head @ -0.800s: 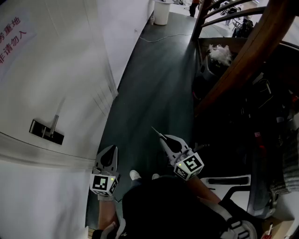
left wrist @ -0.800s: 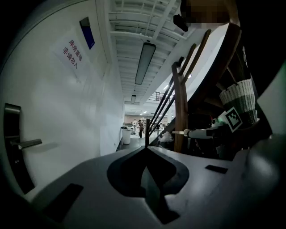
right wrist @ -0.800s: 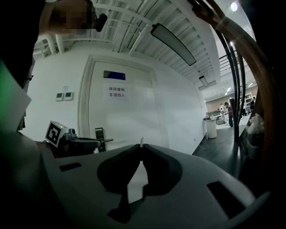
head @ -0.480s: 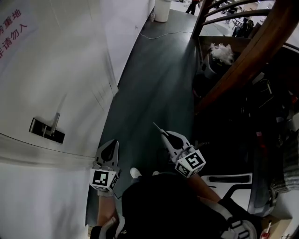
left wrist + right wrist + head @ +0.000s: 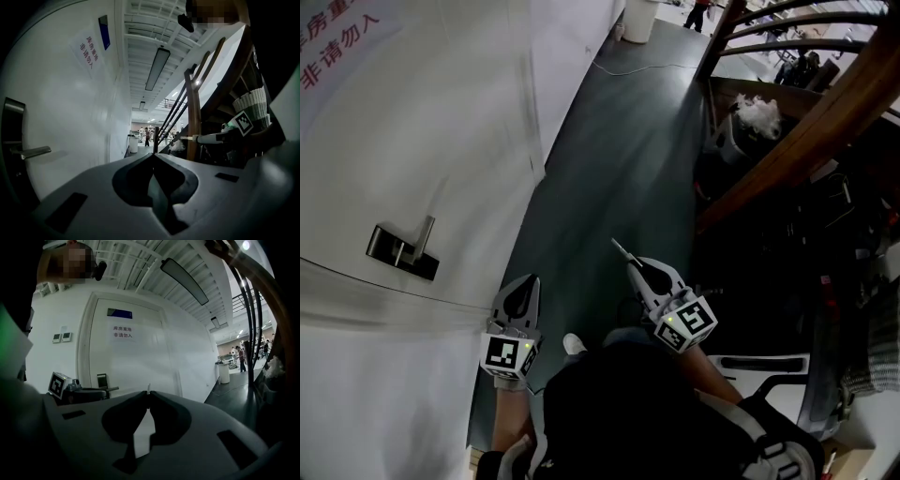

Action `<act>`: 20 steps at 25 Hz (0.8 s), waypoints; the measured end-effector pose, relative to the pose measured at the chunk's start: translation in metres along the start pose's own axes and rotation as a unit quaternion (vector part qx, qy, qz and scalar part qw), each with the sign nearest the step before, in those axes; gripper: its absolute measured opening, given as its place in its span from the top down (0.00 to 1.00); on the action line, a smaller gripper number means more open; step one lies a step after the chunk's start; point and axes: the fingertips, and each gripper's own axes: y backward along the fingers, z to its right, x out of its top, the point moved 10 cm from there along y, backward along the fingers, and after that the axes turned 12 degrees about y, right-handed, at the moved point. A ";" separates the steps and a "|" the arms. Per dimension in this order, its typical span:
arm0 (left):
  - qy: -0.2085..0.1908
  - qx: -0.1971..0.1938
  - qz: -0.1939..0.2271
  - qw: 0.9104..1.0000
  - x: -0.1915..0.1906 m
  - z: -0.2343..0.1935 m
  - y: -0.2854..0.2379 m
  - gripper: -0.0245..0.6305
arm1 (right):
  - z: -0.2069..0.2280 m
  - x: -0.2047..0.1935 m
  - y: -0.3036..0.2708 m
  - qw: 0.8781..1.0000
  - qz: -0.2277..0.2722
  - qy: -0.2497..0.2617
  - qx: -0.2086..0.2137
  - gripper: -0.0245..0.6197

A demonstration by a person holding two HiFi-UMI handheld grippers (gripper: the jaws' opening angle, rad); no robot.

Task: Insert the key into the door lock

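**Both claws shut, the key held clear of the door lock**

The right claw (image 5: 148,394) is closed, its jaws pinching the key (image 5: 148,388). Only a thin pale tip of the key stands out past the jaw tips. In the head view the same right claw (image 5: 635,267) holds the key (image 5: 621,250) as a slim blade slanting up and to the left over the dark floor (image 5: 609,159).

The left claw (image 5: 153,155) is closed too, jaws pressed together with nothing between them. In the head view the left claw (image 5: 532,279) hangs low beside the foot of the white door (image 5: 422,141).

The door lock (image 5: 401,251) is a dark plate on the door with a lever handle (image 5: 422,232) standing out from it. It lies well apart from the key, up and to the left of both claws. In the right gripper view the door lock (image 5: 101,379) shows left of the key tip, behind the left claw's marker cube (image 5: 57,384).

A sign (image 5: 123,332) with red characters is fixed higher on the door. To the right rises a wooden stair rail (image 5: 806,122), and a white bin (image 5: 642,19) stands at the far end of the floor.
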 end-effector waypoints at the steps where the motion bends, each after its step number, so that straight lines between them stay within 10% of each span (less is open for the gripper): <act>1: 0.000 0.002 -0.001 1.000 -0.001 -0.005 0.001 0.95 | -0.001 0.000 -0.004 1.000 0.000 0.000 -0.001 0.91; 20: 0.023 0.113 -0.007 0.993 0.015 -0.113 -0.068 0.95 | 0.074 0.000 -0.185 0.996 -0.005 -0.007 0.093 0.91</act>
